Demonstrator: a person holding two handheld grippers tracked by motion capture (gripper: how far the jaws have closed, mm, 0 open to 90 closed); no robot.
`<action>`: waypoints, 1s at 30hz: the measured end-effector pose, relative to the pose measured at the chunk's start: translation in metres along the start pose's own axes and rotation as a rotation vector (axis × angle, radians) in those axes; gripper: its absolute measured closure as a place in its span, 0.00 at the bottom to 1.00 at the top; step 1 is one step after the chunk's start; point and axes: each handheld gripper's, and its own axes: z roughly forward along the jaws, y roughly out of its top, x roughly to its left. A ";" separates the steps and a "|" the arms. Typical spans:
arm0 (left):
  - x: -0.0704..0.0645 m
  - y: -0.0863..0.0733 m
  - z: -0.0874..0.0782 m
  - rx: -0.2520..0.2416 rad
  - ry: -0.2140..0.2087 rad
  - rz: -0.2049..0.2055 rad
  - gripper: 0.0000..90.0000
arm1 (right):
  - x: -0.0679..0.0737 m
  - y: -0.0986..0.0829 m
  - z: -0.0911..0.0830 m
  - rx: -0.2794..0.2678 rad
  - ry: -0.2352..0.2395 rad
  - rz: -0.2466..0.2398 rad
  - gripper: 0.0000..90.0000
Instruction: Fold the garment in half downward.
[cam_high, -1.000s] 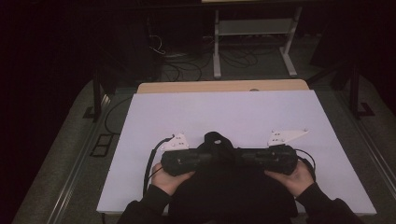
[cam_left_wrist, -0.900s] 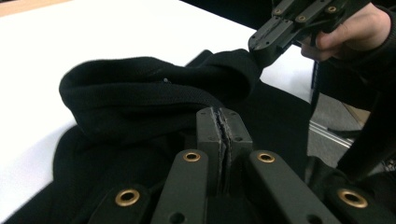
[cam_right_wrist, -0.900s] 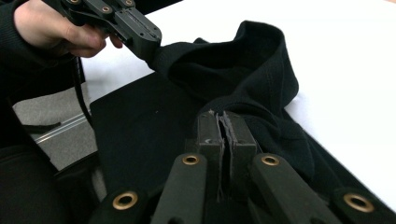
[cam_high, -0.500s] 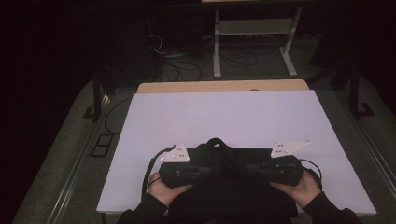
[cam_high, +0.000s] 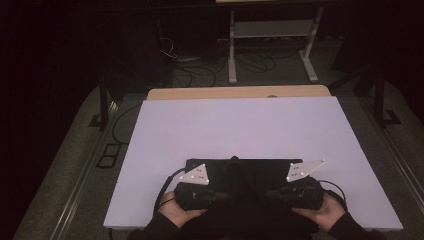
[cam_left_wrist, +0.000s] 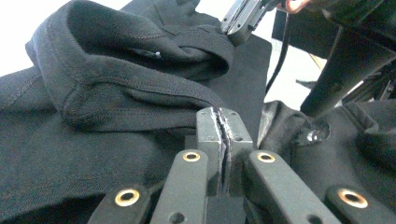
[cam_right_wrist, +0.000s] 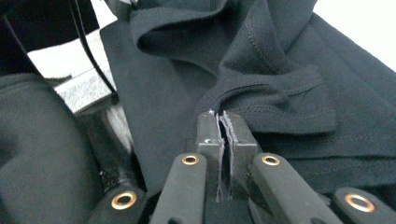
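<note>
I am clamping both my left gripper (cam_left_wrist: 223, 122) and right gripper (cam_right_wrist: 220, 125) on the black garment's (cam_high: 250, 172) folded hem, near the white table's (cam_high: 240, 125) front edge.

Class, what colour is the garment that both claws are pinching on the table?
Black, plain, no pattern. The garment shows best in the left gripper view, with its stitched seams clear.

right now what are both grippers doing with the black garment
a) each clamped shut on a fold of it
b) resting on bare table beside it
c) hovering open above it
a: the left gripper and the right gripper each have jaws pressed together on a fold of the black garment.
</note>
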 end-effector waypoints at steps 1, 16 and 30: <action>0.000 -0.001 0.001 0.009 -0.003 0.002 0.97 | 0.000 -0.001 0.001 0.013 0.000 0.000 0.95; 0.000 -0.009 0.019 0.136 -0.023 -0.002 0.96 | 0.000 -0.010 0.012 0.104 -0.002 -0.012 0.94; 0.002 -0.011 0.022 0.178 -0.025 -0.010 0.95 | 0.000 -0.011 0.015 0.132 0.012 0.000 0.92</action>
